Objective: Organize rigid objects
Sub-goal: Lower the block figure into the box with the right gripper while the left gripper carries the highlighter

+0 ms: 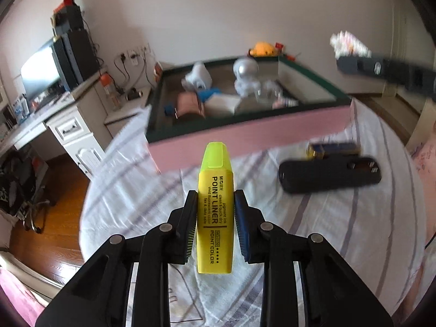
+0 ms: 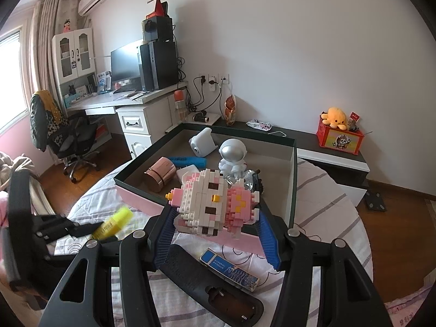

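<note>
Two loose items, remote (image 2: 215, 288) and blue tin (image 2: 230, 269), lie before the box (image 2: 293, 179).

The yellow highlighter (image 1: 215, 215) carries black print: "M&G", "POINT LINER", "pigment ink", "clean & quick dry", "vivid fluorescent color", "fax & data safe", "POINT COLOR".

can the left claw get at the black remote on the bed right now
Probably not yet. The left claw is shut on the yellow highlighter, so it has no free grip. The black remote lies uncovered on the bedsheet, so the way looks free once the highlighter is dropped.
</note>
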